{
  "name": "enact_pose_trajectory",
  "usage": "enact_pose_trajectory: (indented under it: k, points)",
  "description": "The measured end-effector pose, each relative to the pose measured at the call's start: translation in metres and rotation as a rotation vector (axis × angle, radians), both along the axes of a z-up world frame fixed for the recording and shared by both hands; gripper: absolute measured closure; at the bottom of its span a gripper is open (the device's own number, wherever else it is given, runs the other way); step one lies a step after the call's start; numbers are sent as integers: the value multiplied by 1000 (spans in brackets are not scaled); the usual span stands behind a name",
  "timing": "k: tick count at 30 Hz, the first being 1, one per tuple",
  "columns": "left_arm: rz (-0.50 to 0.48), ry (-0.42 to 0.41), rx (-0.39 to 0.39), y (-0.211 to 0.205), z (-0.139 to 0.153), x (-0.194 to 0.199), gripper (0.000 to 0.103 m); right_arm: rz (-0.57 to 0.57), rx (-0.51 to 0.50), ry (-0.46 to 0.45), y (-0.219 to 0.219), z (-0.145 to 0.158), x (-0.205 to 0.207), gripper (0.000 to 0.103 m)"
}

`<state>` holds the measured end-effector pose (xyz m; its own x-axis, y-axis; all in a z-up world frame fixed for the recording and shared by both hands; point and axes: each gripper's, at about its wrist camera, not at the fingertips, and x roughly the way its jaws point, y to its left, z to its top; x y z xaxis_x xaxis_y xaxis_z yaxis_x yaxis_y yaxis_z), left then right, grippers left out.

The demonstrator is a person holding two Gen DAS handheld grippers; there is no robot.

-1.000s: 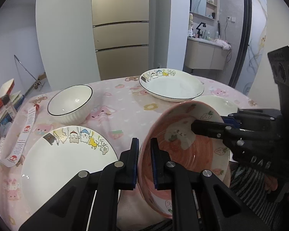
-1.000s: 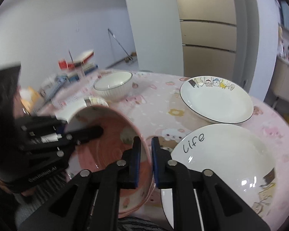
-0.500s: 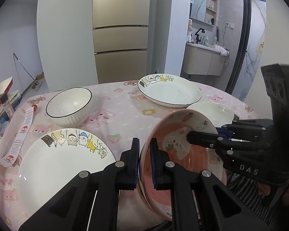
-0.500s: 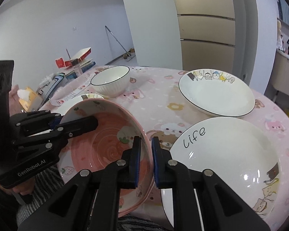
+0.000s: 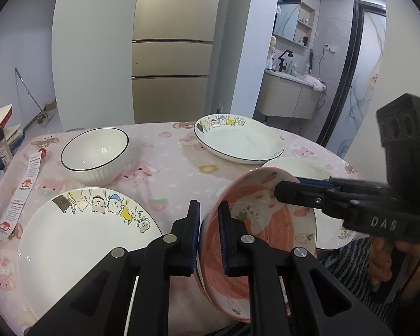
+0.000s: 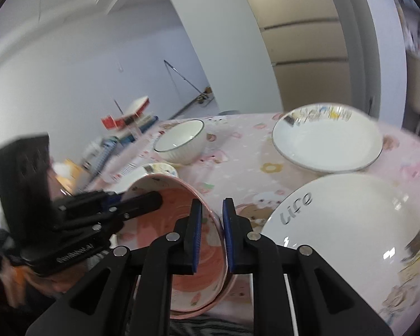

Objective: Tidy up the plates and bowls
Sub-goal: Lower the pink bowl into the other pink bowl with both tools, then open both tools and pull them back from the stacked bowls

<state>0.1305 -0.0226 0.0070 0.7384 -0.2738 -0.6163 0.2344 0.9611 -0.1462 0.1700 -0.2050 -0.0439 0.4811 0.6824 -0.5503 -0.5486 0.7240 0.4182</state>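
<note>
A pink bowl with rabbit and strawberry prints hangs tilted over the near table edge, held between both grippers. My left gripper is shut on its near rim. My right gripper has the opposite rim between its pads, which still touch it while the jaws are opening slightly. From the left wrist view, the right gripper reaches in from the right. In the right wrist view, the left gripper comes from the left.
On the pink tablecloth stand a white ribbed bowl, a cartoon-rimmed flat plate, a deep cartoon plate at the back and a white "Life" plate near right. Books and a bottle crowd the left edge.
The right wrist has rolled, so its view is now tilted and blurred, and its pads stand slightly wider apart. The pink bowl stays tilted between both grippers.
</note>
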Motion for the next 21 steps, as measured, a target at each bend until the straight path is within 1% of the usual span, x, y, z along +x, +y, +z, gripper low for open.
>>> enact_pose_trajectory:
  k: [3, 5, 6, 8, 10, 13, 15, 17, 18, 19, 20, 21]
  points:
    - [-4, -13, -22, 2, 1, -1, 89, 8, 91, 81, -9, -6, 7, 89]
    - [-7, -27, -20, 2, 2, -1, 89, 7, 133, 125, -13, -12, 10, 89]
    - [-5, -26, -17, 1, 1, -1, 87, 4, 145, 144, -13, -15, 12, 89]
    - [-8, -12, -20, 0, -1, 2, 88, -4, 146, 161, -13, -19, 14, 89]
    - [-11, 1, -46, 3, -3, 3, 89, -12, 151, 179, -14, -23, 16, 89]
    - [-19, 57, -146, 16, -9, 10, 89, -14, 170, 192, -15, -25, 18, 89]
    - [-20, 86, -201, 22, -12, 13, 89, -13, 212, 221, -20, -27, 20, 89]
    - [-12, 126, -208, 23, -16, 17, 89, -16, 263, 272, -24, -34, 24, 89]
    - [-4, 159, -222, 24, -21, 20, 90, -22, 288, 298, -26, -38, 25, 89]
    - [-2, 160, -234, 26, -22, 20, 90, -29, 325, 332, -29, -44, 28, 89]
    - [-5, 166, -224, 25, -21, 21, 90, -28, 376, 372, -33, -50, 31, 89]
    - [-4, 161, -190, 21, -20, 20, 90, -28, 409, 400, -35, -54, 33, 89]
